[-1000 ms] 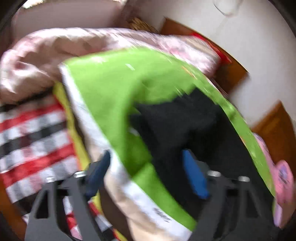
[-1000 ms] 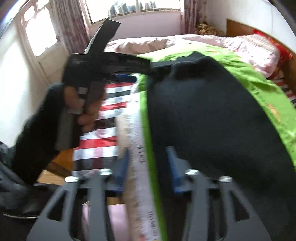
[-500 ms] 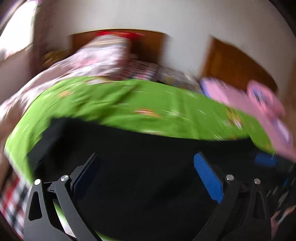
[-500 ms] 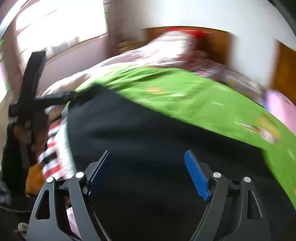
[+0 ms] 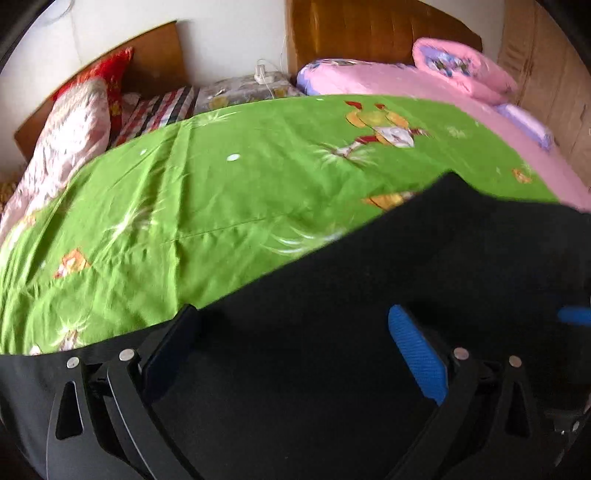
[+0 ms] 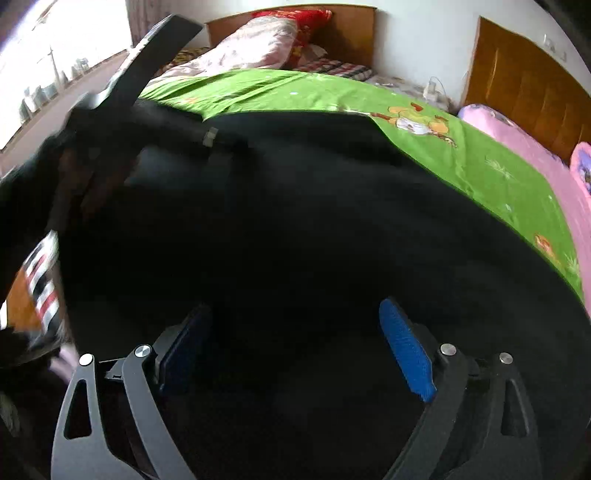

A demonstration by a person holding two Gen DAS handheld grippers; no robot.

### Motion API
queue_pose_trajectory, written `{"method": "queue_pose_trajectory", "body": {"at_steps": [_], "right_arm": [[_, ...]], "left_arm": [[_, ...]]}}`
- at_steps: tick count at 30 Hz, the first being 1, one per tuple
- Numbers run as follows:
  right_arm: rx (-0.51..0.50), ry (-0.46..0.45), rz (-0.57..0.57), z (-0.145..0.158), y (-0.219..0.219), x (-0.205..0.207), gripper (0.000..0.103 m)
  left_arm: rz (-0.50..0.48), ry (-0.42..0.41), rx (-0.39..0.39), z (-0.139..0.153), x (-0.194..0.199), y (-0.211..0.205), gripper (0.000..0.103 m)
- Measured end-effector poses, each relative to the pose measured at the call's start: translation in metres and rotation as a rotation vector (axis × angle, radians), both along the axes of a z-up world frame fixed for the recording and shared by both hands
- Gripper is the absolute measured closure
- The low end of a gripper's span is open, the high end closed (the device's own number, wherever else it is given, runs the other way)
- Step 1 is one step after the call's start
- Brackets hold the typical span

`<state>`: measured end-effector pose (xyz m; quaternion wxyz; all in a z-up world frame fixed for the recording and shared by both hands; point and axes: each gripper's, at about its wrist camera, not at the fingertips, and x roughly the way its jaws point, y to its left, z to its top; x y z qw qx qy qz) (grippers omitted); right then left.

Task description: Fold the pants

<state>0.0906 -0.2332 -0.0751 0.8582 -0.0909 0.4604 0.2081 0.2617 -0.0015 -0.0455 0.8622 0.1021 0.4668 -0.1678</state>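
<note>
Black pants [image 5: 424,258] lie spread flat on a green sheet [image 5: 203,192] across the near part of the bed; they also fill the right wrist view [image 6: 295,229]. My left gripper [image 5: 291,325] is open, its fingers wide apart just above the black cloth and holding nothing. My right gripper [image 6: 295,321] is open too, hovering over the pants. The left gripper also shows in the right wrist view [image 6: 166,122] at upper left, over the pants' far edge. A blue pad of the right gripper shows at the right edge of the left wrist view [image 5: 574,315].
A pink quilt [image 5: 443,81] and pink pillow [image 5: 461,66] lie at the right. A floral quilt [image 5: 70,136] and a red pillow [image 5: 110,74] lie by the wooden headboard [image 5: 369,29]. A plaid sheet [image 6: 40,284] hangs at the bed's left edge.
Both grippers have swung round from the bed's side edge to face the headboards. Both now hover open over the pants, which lie flat on the sheet.
</note>
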Motion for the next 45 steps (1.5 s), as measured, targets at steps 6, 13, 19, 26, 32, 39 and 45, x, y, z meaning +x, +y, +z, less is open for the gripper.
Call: {"method": "queue_pose_trajectory", "body": {"at_steps": [6, 13, 19, 26, 32, 39, 45], "right_arm": [[0.080, -0.009, -0.023, -0.004, -0.034, -0.041, 0.015], [0.074, -0.053, -0.046, 0.006, -0.050, -0.067, 0.015], [0.109, -0.173, -0.294, 0.042, -0.113, -0.041, 0.015], [-0.020, -0.080, -0.331, -0.008, -0.143, -0.032, 0.012], [0.084, -0.105, -0.343, -0.006, -0.166, -0.066, 0.013], [0.059, -0.135, -0.365, 0.009, -0.166, -0.084, 0.013], [0.252, -0.222, -0.306, 0.046, -0.143, -0.102, 0.012]], "left_arm": [[0.030, -0.008, 0.029, -0.001, 0.005, -0.007, 0.001], [0.070, -0.105, 0.062, 0.026, -0.008, -0.019, 0.004], [-0.180, -0.115, -0.059, 0.055, -0.036, -0.107, 0.002], [-0.214, -0.027, 0.010, 0.008, -0.009, -0.153, 0.001], [-0.219, -0.046, 0.040, 0.006, -0.007, -0.158, 0.001], [-0.215, -0.056, 0.045, 0.003, -0.010, -0.160, 0.001], [-0.213, -0.058, 0.045, 0.004, -0.011, -0.160, 0.001]]}}
